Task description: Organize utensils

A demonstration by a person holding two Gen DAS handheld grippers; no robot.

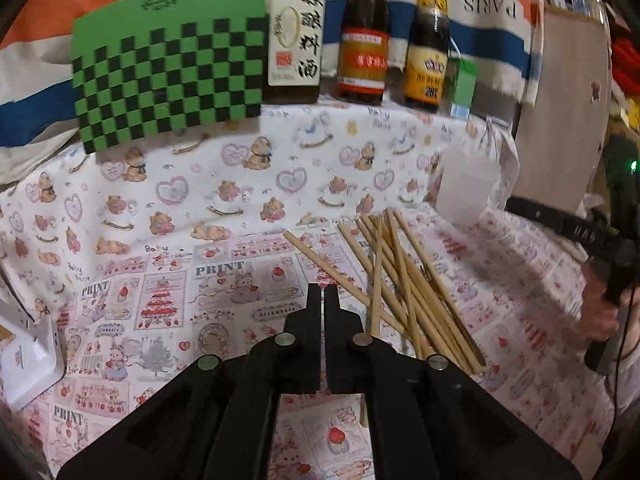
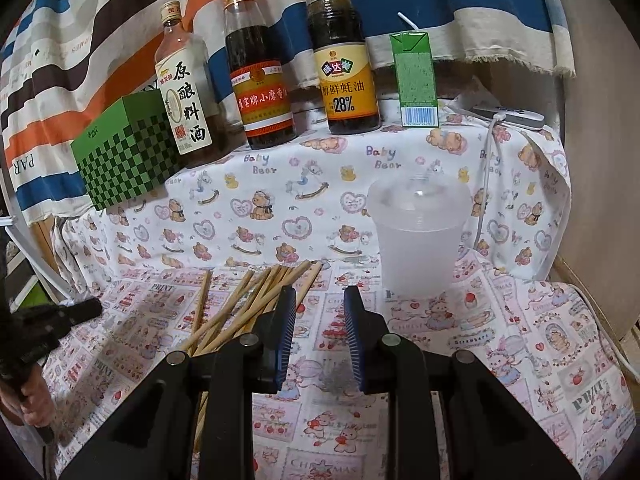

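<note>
While the left gripper [image 1: 323,289] is pressed together on nothing and the right gripper [image 2: 320,300] is held partly spread and empty, the chopsticks [image 1: 404,280] (piled at centre right) should be pinched singly and carried to the cup [image 2: 418,236].

Loose wooden chopsticks [image 1: 404,280] beside cup [image 2: 418,236]

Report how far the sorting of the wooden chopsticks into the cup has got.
Done: nothing visible yet; the translucent white plastic cup looks empty. In hand: the left gripper is shut with no stick between its fingers, and the right gripper stands open and empty near the cup. Left: the whole scattered pile of pale wooden chopsticks lies on the printed pink tablecloth.
</note>
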